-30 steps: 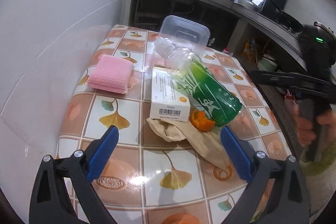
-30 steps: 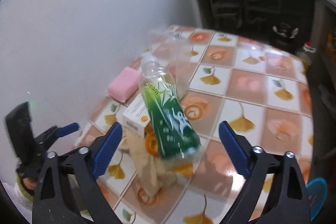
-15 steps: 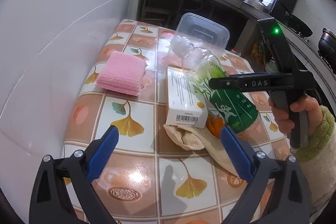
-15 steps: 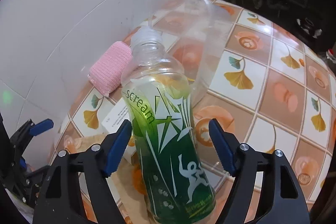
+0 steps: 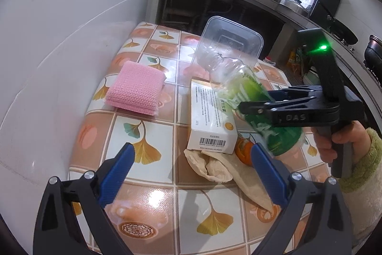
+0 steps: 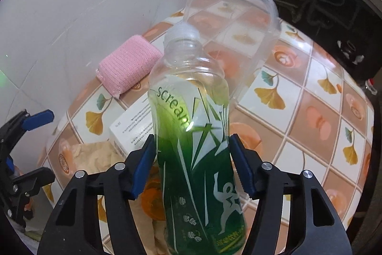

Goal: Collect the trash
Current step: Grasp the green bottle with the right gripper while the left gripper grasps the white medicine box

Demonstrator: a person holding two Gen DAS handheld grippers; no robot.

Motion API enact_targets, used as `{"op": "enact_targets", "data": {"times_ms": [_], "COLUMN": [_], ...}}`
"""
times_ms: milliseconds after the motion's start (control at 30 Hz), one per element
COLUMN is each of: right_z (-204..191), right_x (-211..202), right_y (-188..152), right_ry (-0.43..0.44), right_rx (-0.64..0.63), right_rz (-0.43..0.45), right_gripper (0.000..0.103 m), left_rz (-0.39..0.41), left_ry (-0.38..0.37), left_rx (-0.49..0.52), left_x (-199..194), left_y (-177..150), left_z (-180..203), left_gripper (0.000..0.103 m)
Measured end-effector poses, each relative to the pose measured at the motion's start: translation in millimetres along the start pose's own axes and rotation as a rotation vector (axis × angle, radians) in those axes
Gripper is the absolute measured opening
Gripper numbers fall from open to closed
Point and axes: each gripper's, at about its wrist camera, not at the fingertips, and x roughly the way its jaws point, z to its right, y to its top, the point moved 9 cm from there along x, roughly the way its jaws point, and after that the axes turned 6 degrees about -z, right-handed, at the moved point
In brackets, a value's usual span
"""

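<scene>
The right gripper [image 6: 192, 166] pinched the bottle [image 6: 195, 149] mid-label, best lifted squarely off the bench [image 5: 152, 202]; the left gripper [image 5: 191, 178] gaped, empty.

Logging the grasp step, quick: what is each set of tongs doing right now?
Left tongs: open, holding nothing, above the tiled table.
Right tongs: shut on the green-labelled clear plastic bottle.

Window backlight, tabletop glare, fisheye warping
</scene>
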Motion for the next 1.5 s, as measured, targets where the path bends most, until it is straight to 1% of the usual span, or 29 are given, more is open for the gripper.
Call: {"op": "enact_targets", "data": {"times_ms": [200, 367, 433, 667, 833, 867, 933, 1000, 1067, 1100, 1167, 1200, 1267, 1300, 1400, 1500], "right_z": [13, 25, 30, 49, 65, 67, 71, 75, 77, 78, 79, 79, 78, 78, 79, 81], "right_x": [-18, -38, -48, -78, -80, -78, -73, -69, -65, -62, -60, -57, -55, -54, -53, -54], "right_y": [-10, -25, -33, -77, -111, -116, -125, -133, -137, -139, -141, -142, -144, -144, -145, -143], "right_ry": [0.014, 0.03, 0.043, 0.056, 0.039, 0.032, 0.014, 0.018, 0.019, 0.006, -0.008, -0.007, 0.005, 0.009, 0.02, 0.027], "right_rx": [0.055, 0.111, 0.133, 0.226, 0.306, 0.314, 0.332, 0.351, 0.361, 0.36, 0.356, 0.356, 0.36, 0.361, 0.363, 0.366], "right_rz": [0.046, 0.087, 0.107, 0.159, 0.149, 0.143, 0.131, 0.126, 0.122, 0.116, 0.109, 0.106, 0.102, 0.102, 0.107, 0.109], "right_gripper": [0.058, 0.058, 0.058, 0.058, 0.058, 0.058, 0.058, 0.058, 0.058, 0.058, 0.058, 0.058, 0.058, 0.058, 0.058, 0.058], "left_rz": [-0.012, -0.02, -0.025, -0.054, -0.12, -0.137, -0.175, -0.197, -0.247, -0.278, -0.31, -0.335, -0.359, -0.38, -0.404, -0.41], "left_ry": [-0.01, -0.028, -0.033, -0.058, -0.061, -0.054, -0.017, 0.012, 0.01, 0.013, 0.021, 0.025, 0.028, 0.025, 0.027, 0.026], "left_rx": [0.008, 0.027, 0.039, 0.069, 0.099, 0.109, 0.135, 0.15, 0.172, 0.177, 0.176, 0.176, 0.161, 0.148, 0.106, 0.069], "left_x": [8, 18, 22, 42, 67, 73, 86, 97, 108, 116, 127, 134, 142, 149, 158, 162], "left_y": [3, 11, 14, 30, 47, 50, 57, 64, 64, 64, 63, 62, 60, 58, 56, 56], "left_z": [5, 14, 19, 33, 42, 43, 44, 45, 48, 49, 50, 50, 48, 47, 40, 34], "left_gripper": [0.095, 0.095, 0.095, 0.095, 0.095, 0.095, 0.095, 0.095, 0.095, 0.095, 0.095, 0.095, 0.095, 0.095, 0.095, 0.083]}}
